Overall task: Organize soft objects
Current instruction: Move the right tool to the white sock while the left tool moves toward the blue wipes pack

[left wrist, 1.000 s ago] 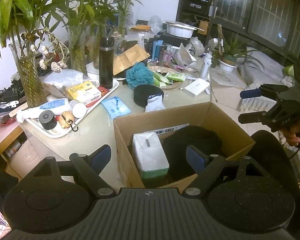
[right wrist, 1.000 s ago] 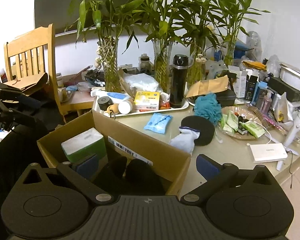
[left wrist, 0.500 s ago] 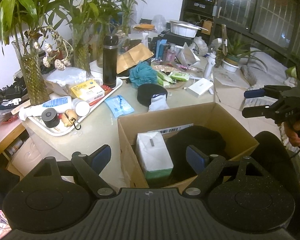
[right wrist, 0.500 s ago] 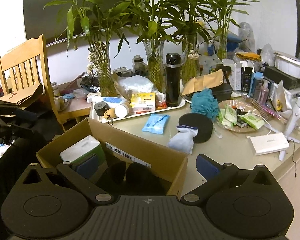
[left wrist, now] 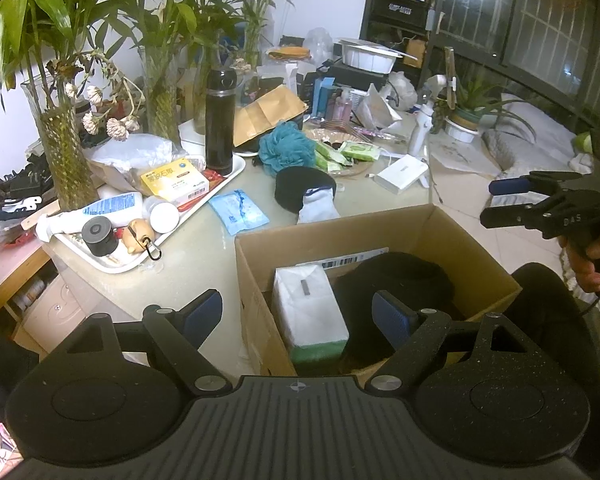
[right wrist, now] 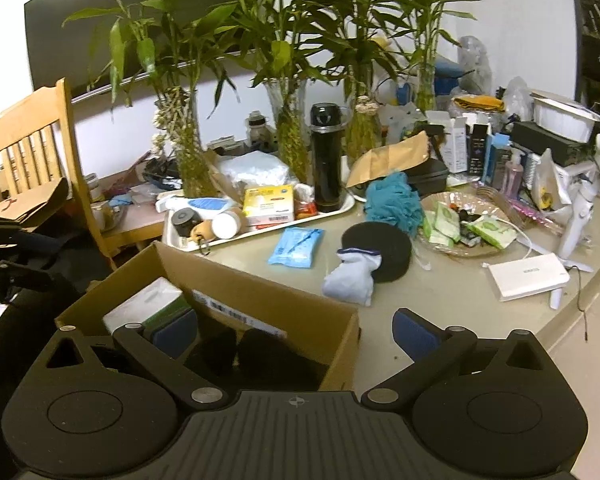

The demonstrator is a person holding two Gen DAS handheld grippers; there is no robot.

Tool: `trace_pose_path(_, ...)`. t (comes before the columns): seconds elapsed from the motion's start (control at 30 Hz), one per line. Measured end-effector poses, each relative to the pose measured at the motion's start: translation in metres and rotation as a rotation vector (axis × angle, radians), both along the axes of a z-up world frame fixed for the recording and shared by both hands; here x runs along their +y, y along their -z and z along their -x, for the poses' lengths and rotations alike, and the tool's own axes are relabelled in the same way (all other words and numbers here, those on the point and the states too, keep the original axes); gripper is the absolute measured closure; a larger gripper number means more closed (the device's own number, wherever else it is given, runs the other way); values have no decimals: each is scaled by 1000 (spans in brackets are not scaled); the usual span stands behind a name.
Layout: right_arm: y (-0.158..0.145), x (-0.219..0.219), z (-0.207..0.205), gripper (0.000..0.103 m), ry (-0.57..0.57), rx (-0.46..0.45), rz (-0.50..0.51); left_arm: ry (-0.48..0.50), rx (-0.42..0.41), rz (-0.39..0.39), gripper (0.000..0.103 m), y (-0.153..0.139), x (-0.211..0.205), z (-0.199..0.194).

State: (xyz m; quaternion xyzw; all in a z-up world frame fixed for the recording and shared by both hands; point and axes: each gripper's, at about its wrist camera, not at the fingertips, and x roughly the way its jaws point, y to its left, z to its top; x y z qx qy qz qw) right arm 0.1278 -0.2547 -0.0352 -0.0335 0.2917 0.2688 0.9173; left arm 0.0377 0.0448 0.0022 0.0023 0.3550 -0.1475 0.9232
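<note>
right gripper (right wrist: 295,332) rolled slightly, view tilted | both grippers released, nothing between fingers | left gripper (left wrist: 298,314) over cardboard box (left wrist: 440,232) | box holds white tissue pack (left wrist: 310,312), black soft item (left wrist: 396,280) | white sock (right wrist: 352,280), teal loofah (right wrist: 394,202) on table (right wrist: 440,304)

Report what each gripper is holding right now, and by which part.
Nothing is held. The left gripper and the right gripper both hover over the cardboard box with jaws open and empty.
</note>
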Motion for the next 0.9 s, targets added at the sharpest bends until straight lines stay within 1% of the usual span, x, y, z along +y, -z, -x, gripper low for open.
trace_pose_path(0.13, 2, -2, -3, 0, 43, -22, 12, -1, 0, -2, 20, 0, 0, -1)
trace_pose_path(0.23, 3, -4, -4, 0, 78, -62, 14, -4, -1, -3, 20, 1, 0, -3)
trace_pose_path(0.37, 4, -5, -6, 0, 93, -94, 24, -13, -2, 2, 20, 0, 2, -7)
trace_pose_path(0.63, 5, -7, -17, 0, 107, -75, 36, -31, -13, 1, 20, 0, 5, -15)
trace_pose_path(0.9, 9, -4, -30, 0, 63, -36, 31, -69, -16, 11, 20, 2, 13, -27)
